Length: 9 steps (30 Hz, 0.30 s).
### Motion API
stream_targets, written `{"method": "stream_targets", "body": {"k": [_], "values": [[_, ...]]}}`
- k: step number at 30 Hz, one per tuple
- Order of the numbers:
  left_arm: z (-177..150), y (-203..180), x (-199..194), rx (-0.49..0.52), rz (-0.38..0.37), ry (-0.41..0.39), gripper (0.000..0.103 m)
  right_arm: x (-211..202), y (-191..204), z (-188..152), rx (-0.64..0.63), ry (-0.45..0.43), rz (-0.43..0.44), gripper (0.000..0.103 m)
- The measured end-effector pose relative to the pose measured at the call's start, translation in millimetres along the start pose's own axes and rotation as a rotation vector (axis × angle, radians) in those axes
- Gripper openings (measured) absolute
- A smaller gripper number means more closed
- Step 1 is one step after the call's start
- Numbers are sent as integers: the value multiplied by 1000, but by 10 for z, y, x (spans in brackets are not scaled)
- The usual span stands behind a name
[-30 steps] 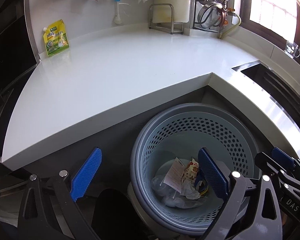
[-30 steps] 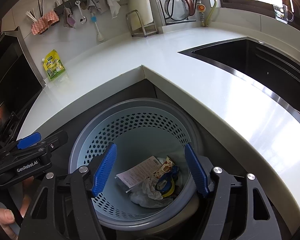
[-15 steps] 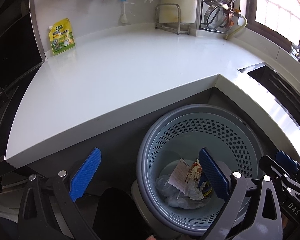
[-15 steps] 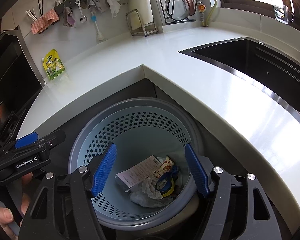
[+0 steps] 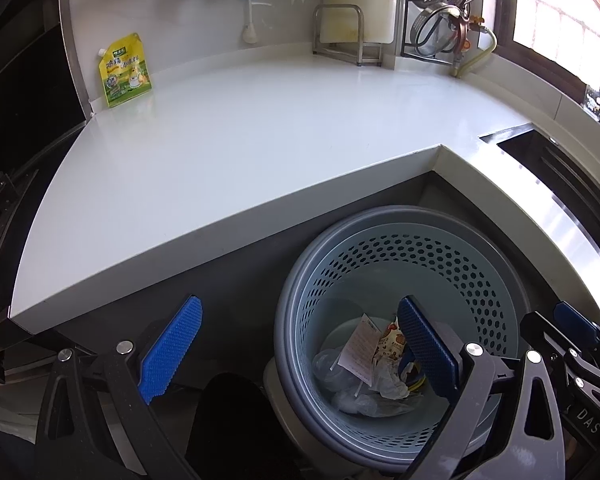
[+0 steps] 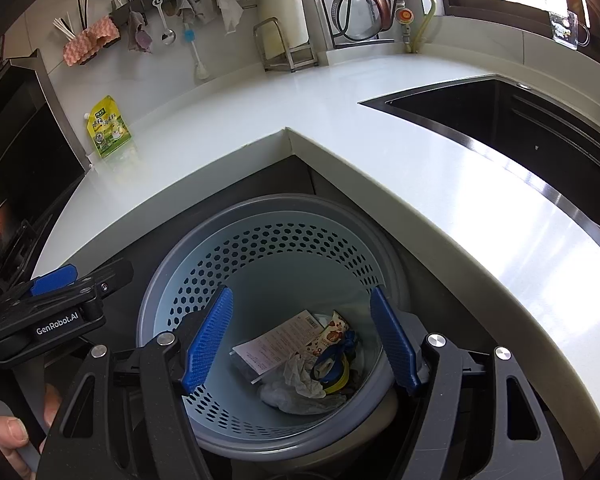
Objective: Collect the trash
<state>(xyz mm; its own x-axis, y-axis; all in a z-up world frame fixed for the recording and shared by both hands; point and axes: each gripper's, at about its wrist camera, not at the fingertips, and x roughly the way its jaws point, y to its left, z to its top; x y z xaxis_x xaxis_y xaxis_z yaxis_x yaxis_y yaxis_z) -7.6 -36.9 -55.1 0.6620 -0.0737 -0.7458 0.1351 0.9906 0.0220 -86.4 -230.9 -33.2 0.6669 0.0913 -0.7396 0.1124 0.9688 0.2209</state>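
Nearby, yellow pouch [image 5: 125, 71] leans beside dark stove [image 6: 28, 184] on white counter [image 5: 260, 128]

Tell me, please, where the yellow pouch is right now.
The yellow pouch stands at the far left of the white countertop, leaning on the wall beside the dark appliance, in both wrist views.

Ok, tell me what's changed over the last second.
Almost nothing. The left wrist view has slid slightly, so the yellow pouch sits a little further right in it. Nothing was gripped or released. Both the left gripper and the right gripper stay open and empty above the bin, and the trash lies as it did.
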Motion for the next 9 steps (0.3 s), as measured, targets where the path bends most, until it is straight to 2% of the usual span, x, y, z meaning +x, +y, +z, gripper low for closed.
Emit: {"method": "stream_targets", "body": {"k": [9], "values": [[-3,16,24,-8,5,11,97,4,11,-9,1,1,0,68]]}}
